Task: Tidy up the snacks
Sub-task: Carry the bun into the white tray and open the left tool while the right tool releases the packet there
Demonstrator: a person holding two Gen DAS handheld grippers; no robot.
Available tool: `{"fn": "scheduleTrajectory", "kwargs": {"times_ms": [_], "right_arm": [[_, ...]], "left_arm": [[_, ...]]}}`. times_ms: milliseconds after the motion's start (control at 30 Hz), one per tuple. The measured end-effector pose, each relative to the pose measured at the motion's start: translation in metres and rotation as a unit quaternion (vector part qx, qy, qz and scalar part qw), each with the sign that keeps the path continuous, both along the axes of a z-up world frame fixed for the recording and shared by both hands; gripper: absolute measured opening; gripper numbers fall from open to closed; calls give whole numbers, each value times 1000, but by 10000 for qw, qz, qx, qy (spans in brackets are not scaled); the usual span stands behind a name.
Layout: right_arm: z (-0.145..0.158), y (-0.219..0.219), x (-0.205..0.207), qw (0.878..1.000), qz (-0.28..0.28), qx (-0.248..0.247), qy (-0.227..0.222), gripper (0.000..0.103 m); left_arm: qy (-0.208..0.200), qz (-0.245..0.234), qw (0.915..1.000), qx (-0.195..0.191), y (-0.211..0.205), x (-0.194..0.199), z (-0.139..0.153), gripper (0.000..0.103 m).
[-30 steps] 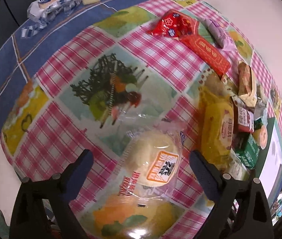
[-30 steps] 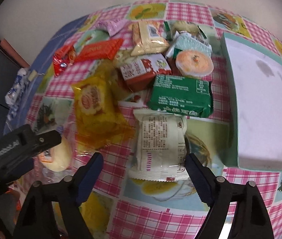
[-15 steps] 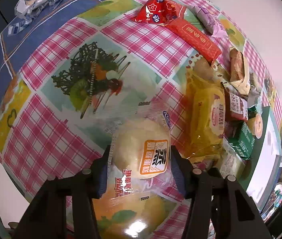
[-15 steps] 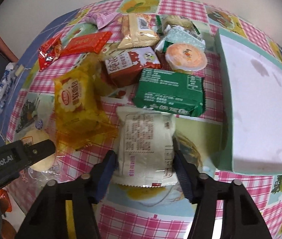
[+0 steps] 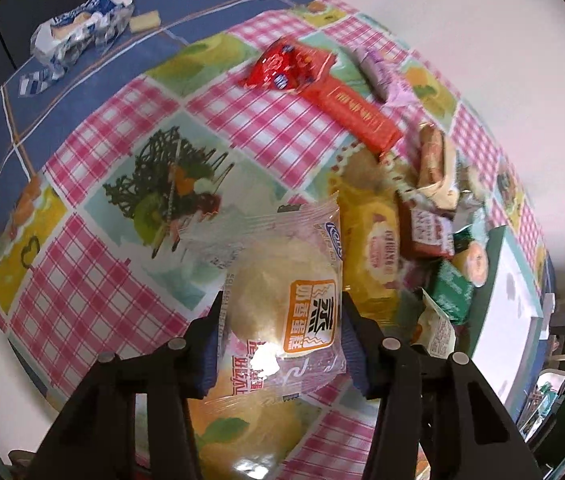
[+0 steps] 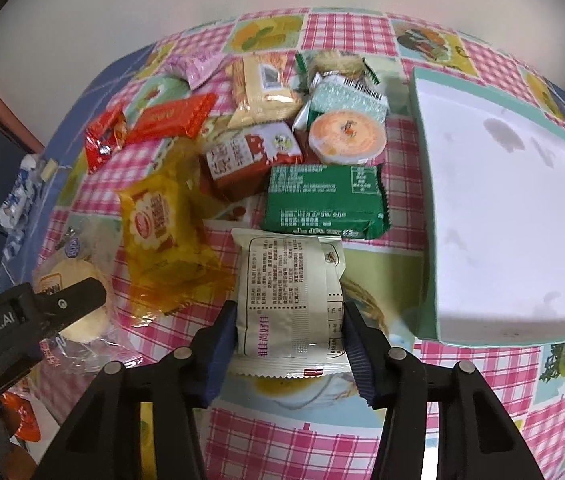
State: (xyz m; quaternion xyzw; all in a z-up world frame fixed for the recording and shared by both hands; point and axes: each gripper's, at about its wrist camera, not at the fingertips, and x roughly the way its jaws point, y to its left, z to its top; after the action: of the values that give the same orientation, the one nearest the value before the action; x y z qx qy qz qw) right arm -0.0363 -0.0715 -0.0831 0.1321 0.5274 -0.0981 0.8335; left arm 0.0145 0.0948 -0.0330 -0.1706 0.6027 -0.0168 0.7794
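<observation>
My left gripper (image 5: 280, 344) is shut on a clear-wrapped round cream bun (image 5: 282, 300) and holds it lifted above the tablecloth. The bun also shows in the right wrist view (image 6: 76, 280) with the left gripper (image 6: 62, 308) on it. My right gripper (image 6: 290, 344) is shut on a white snack packet (image 6: 288, 296) with printed text. A pile of snacks lies beyond: a yellow cake pack (image 6: 162, 228), a green packet (image 6: 324, 200), a red-white box (image 6: 248, 160), an orange jelly cup (image 6: 346, 140).
A teal-rimmed white box (image 6: 510, 216) sits at the right of the table, also in the left wrist view (image 5: 506, 316). Red (image 5: 286, 68) and orange (image 5: 354, 116) wrappers and a purple one (image 5: 378, 72) lie farther back. A blue-white wrapper (image 5: 78, 32) lies at the far blue edge.
Both grippers closed from open onto their packs. The left one then lifted the bun off the cloth. The right one holds the white packet.
</observation>
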Motion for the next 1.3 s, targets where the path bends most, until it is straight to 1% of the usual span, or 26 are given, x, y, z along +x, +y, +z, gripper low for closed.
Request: {"fn": "scheduleTrajectory", "kwargs": {"times_ms": [167,400,467,533,633,800,867,967,1133,1300], "right_arm": [[19,-1,-8,9997,-65,22,-245,54],[31,-7,-14,9991,-204,119,-348,54],[33,-12,-15,9988,-282,110,-381,54],[34,-16,-17,9984,-371,119,-409,54],[37,-24,-20,9978,-484,118,-445,54],[44,-46,-26,9959,-779,46,-457,54],[45,-60,-31,9941,-991,56,-441,54],[48,-88,-41,9888,-1437,-33,-407,54],[49,-142,-61,9723,-2315,-154,-274,54],[46,-182,-79,9572,-2880,-187,-201,54]], "left_arm": [[-250,-23,9997,-35,0,-5,19,53],[-576,42,9983,-84,5,-14,33,53],[-643,12,9979,-45,2,-15,37,53],[-697,-18,9976,-15,-7,-12,35,53],[-856,-169,9962,-8,-19,-13,41,53],[-1088,-731,9913,84,-58,-15,52,53],[-1136,-979,9887,58,-76,-18,54,53],[-1166,-1472,9822,21,-110,-22,56,53],[-1187,-2269,9666,107,-173,-28,52,53],[-1167,-2724,9550,144,-220,-27,45,53]]}}
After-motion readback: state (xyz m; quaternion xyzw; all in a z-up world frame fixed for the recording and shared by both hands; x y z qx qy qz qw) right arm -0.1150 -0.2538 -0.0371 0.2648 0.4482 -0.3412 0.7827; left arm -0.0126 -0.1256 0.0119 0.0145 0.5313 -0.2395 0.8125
